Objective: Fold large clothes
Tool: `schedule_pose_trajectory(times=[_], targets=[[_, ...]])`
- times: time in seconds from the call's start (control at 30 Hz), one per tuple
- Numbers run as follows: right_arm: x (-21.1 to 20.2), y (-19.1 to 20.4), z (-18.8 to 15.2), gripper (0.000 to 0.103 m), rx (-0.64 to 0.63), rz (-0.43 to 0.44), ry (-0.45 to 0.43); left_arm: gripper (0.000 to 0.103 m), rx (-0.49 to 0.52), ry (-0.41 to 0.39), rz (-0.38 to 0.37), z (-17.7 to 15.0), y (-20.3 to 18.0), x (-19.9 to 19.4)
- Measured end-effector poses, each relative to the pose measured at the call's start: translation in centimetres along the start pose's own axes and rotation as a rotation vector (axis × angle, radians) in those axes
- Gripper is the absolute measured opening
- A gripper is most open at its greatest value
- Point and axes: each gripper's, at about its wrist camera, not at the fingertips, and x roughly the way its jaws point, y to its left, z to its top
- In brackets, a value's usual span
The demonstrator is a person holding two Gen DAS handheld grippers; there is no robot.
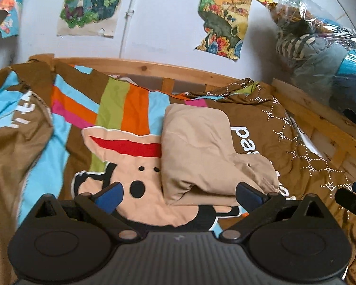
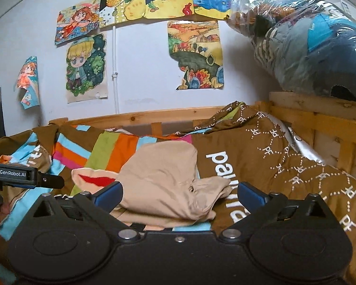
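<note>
A beige garment [image 1: 201,152] lies folded into a thick bundle on the colourful bedspread [image 1: 111,109], with a flap hanging to the right. My left gripper [image 1: 179,193] is open just in front of the bundle's near edge, nothing between its blue fingers [image 1: 110,196]. In the right wrist view the same beige garment [image 2: 163,178] lies straight ahead. My right gripper [image 2: 179,193] is open, its blue fingers [image 2: 250,192] on either side of the bundle's near edge without closing on it. The left gripper [image 2: 26,175] shows at the left edge of that view.
A wooden bed rail [image 1: 140,65] runs along the white wall with taped drawings [image 2: 194,54]. A clear plastic bag of clothes [image 2: 303,45] sits on the wooden frame [image 2: 320,118] at the right. The brown duvet part with white lettering [image 2: 273,166] bunches up at right.
</note>
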Motion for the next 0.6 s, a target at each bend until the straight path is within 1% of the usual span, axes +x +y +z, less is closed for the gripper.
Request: schedule_pose_trajectory(times=[0.13, 0.27, 0.43, 0.6], targets=[[-1.1, 0.3, -1.5, 0.102, 0.021, -0.006, 0.022, 0.102, 0.009, -0.005, 0.002, -1.5, 0.2, -1.1], [-0.9, 0.2, -2.6, 0.102, 0.03, -0.015, 0.051, 0.102, 0.045, 0.009, 0.014, -2.8, 0.3, -1.0], [-0.4, 0.0, -3.2, 0.102, 0.041, -0.016, 0.073, 0.102, 0.053, 0.029, 0.03, -3.7, 0.3, -0.7], [-0.2, -0.5, -3.5, 0.102, 0.063, -0.022, 0.087, 0.102, 0.086, 0.031, 0.036, -4.4, 0.0, -0.5]])
